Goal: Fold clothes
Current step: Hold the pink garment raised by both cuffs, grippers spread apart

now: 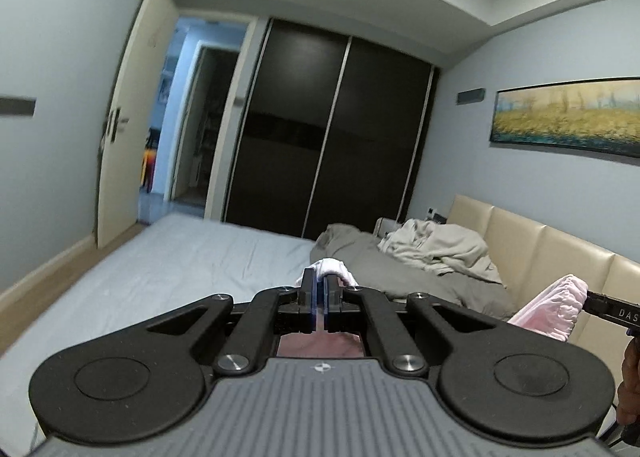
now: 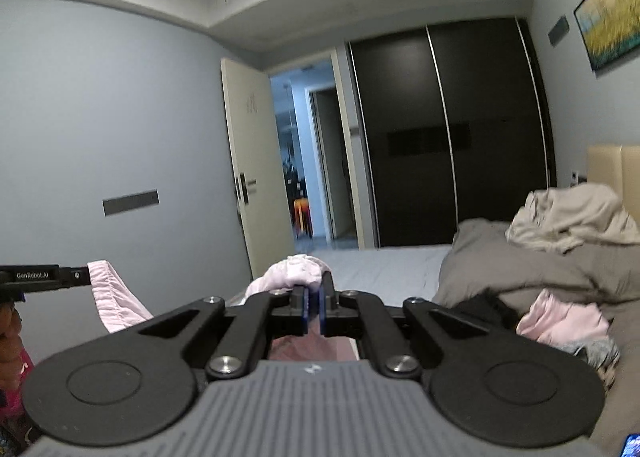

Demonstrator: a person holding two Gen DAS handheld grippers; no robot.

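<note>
Both grippers hold one pale pink garment in the air above the bed. My left gripper [image 1: 320, 284] is shut on a bunched edge of the pink garment [image 1: 334, 267]. My right gripper [image 2: 315, 293] is shut on another bunched edge of the garment [image 2: 298, 269]. In the left wrist view the right gripper's tip [image 1: 600, 303] pinches the garment [image 1: 554, 305] at the right edge. In the right wrist view the left gripper's tip [image 2: 76, 277] pinches the garment [image 2: 110, 293] at the left. The cloth hanging below is mostly hidden by the gripper bodies.
A bed with a light blue sheet [image 1: 168, 261] lies ahead. A grey duvet [image 1: 384, 269] and a beige blanket [image 1: 440, 245] are heaped by the padded headboard [image 1: 540, 253]. More clothes [image 2: 560, 321] lie at the right. Dark wardrobe [image 1: 332, 129] and open door [image 1: 128, 125] stand behind.
</note>
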